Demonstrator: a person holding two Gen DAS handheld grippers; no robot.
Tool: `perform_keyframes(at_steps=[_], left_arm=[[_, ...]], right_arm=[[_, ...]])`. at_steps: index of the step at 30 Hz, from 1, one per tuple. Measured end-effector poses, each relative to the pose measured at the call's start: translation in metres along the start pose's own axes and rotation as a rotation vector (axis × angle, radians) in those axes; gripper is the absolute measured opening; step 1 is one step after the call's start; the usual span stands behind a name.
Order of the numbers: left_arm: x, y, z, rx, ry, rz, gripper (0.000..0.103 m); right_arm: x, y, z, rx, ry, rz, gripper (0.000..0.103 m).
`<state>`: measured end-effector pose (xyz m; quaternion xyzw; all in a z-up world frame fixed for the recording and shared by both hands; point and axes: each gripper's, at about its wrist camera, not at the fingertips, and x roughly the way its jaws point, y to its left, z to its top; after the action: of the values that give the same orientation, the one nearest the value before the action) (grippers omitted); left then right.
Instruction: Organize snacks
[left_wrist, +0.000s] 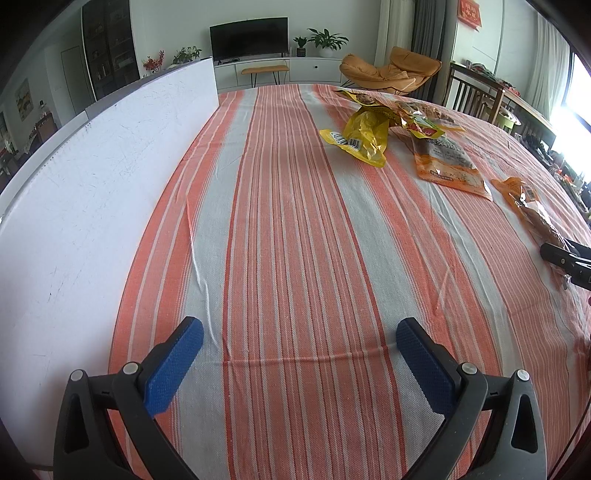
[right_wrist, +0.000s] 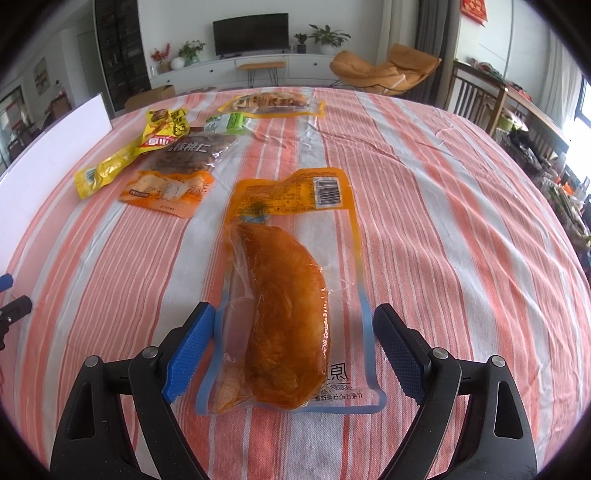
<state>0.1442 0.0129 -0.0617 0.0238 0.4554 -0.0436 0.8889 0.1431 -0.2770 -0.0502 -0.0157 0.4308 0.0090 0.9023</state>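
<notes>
A: Snacks are lying on the striped tablecloth — how many are you counting?

B: Six packets. Nearest you is the clear vacuum pouch of orange glazed meat, long and flat, with an orange printed header and a blue-edged bottom. Further off are sitting a crinkled yellow foil bag, a second yellow bag printed red, a dark walnut pouch with an orange base, a small green-and-white packet and another clear orange-trimmed pouch at the far edge.

A: And what are your claws doing?

B: Your right gripper is hovering over the meat pouch with its two blue textured pads standing wide, one just beside each long edge, pressing on nothing. Your left gripper is gaping just as wide over bare cloth, holding nothing, well apart from the packets.

A: Anything else?

B: One white board, smooth and scuffed, is standing upright along the cloth's left edge. The woven fabric is wrinkling slightly in orange, white and grey stripes.
</notes>
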Motion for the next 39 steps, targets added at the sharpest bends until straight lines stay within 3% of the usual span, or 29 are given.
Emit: perform_keyframes(at_steps=[30,39], left_arm=[[-0.0003,-0.0002,-0.0001,0.001,0.001,0.003,0.103],[0.0023,-0.0036,0.0027,-0.049,0.002,0.042,0.103]], right_arm=[[-0.0001,0.0002,0.0001,0.000,0.000,0.000,0.089],[-0.0003,0.0003,0.0000,0.000,0.000,0.001,0.089]])
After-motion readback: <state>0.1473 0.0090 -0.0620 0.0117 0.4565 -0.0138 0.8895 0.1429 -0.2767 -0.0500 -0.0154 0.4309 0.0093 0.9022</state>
